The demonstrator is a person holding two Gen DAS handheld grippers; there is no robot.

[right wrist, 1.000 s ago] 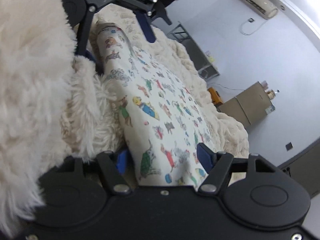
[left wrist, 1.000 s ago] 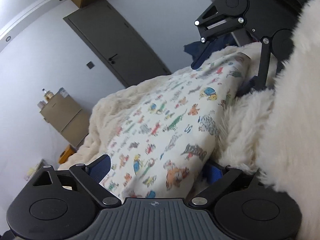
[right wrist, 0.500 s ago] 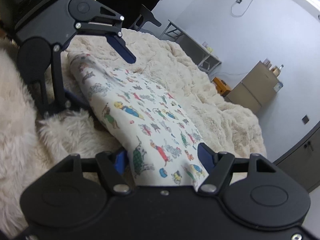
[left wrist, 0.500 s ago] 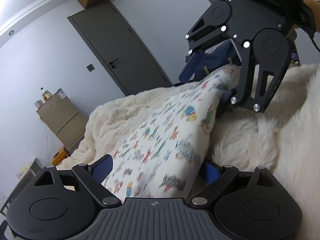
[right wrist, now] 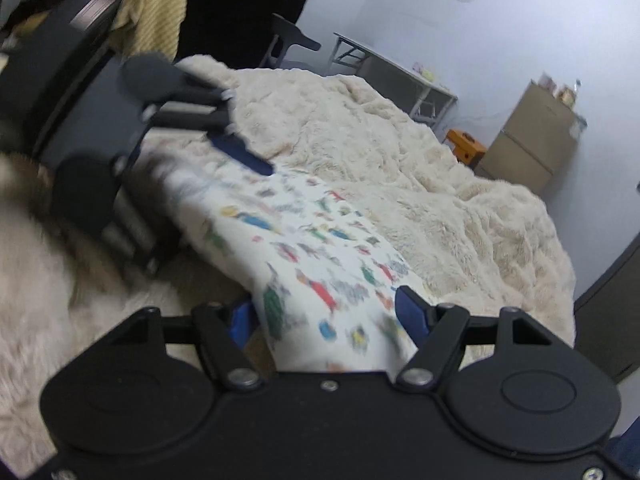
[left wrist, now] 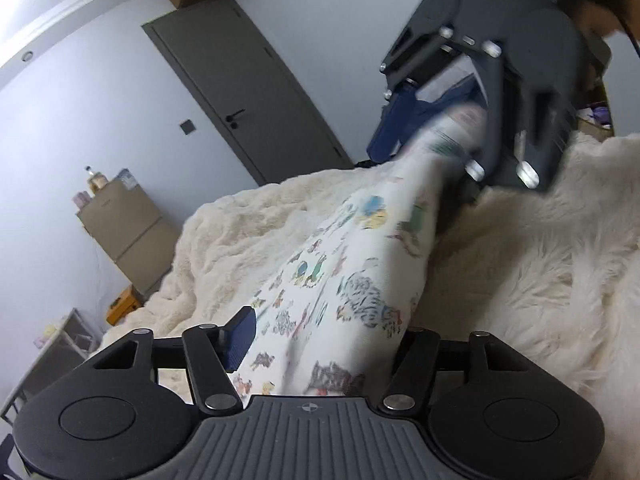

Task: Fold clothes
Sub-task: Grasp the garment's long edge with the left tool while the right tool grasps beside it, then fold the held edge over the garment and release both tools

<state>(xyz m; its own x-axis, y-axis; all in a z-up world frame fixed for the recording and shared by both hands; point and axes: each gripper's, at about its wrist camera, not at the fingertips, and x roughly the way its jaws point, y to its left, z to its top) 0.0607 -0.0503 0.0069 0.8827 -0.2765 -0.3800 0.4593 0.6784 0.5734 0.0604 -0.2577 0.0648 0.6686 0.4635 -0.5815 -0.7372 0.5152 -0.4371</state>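
Observation:
A white garment with a cartoon print (left wrist: 352, 280) (right wrist: 312, 248) hangs stretched between my two grippers above a cream fluffy blanket (left wrist: 240, 240) (right wrist: 440, 184). One end runs between the spread fingers of my left gripper (left wrist: 322, 338) and fills the gap. The other end runs between the spread fingers of my right gripper (right wrist: 324, 316). In the left wrist view the right gripper (left wrist: 432, 152) has its upper blue finger clear above the cloth and its lower finger under it. In the right wrist view the left gripper (right wrist: 208, 208) is blurred, its upper finger just over the cloth.
A long-haired white fur throw (left wrist: 540, 260) lies beside the blanket. Around the bed stand a grey door (left wrist: 240, 92), a tan cabinet (left wrist: 124, 228) (right wrist: 536, 140), an orange box (right wrist: 466, 146), a folding table (right wrist: 392, 68) and a dark chair (right wrist: 292, 40).
Both grippers have risen off the blanket, lifting the garment with them. The left gripper's fingers stand a little closer together than before. Both now views are motion-blurred.

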